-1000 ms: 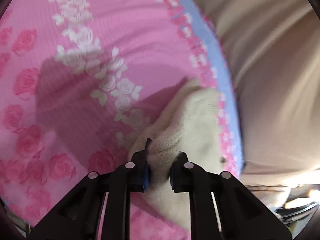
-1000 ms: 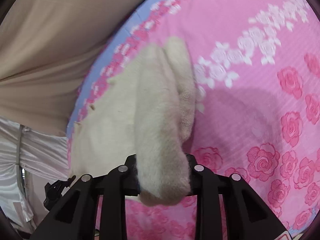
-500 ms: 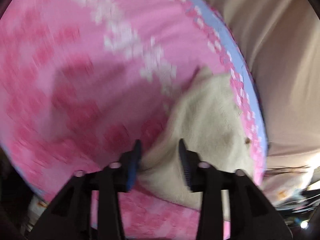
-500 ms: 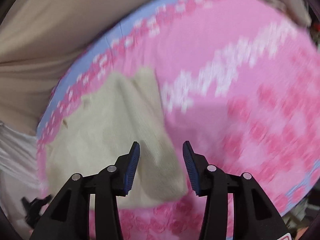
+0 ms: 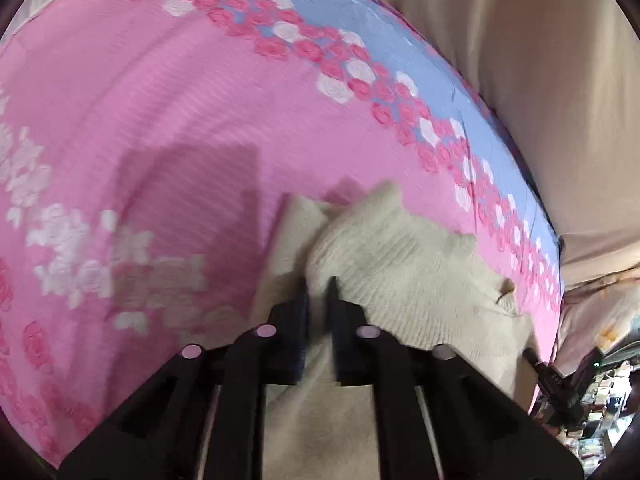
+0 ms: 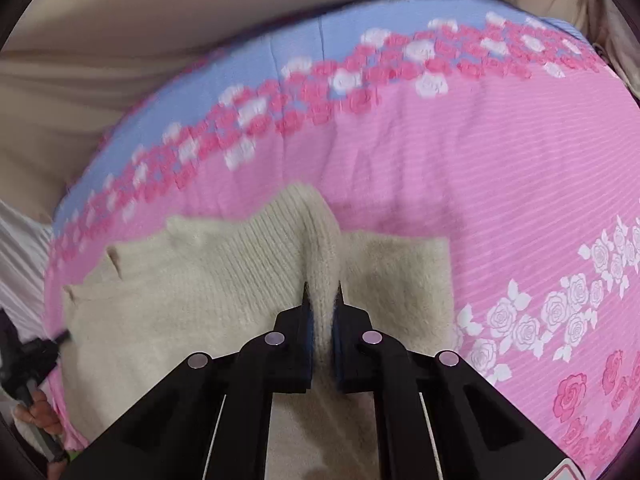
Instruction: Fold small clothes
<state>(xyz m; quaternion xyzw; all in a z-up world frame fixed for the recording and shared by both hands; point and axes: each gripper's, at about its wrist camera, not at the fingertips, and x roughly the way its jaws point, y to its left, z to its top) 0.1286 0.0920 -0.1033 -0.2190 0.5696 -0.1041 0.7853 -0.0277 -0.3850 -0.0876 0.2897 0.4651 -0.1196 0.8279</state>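
A cream knit sweater (image 6: 208,280) lies on a pink rose-print bedspread (image 6: 500,184), directly under and ahead of both tongs. The right gripper (image 6: 322,292) is clamped on a raised ridge of the knit, which runs up and away from its pads. The left gripper (image 5: 316,286) has its jaws pinched nearly together on a fold of the same sweater (image 5: 408,264). Beyond the tongs, the bedspread's blue border (image 5: 360,28) meets a beige cloth (image 5: 540,80).

Black angular left gripper (image 5: 317,292), right gripper (image 6: 322,294) alike — blue-padded fingers (image 6: 306,320), pale round screws (image 6: 273,338)
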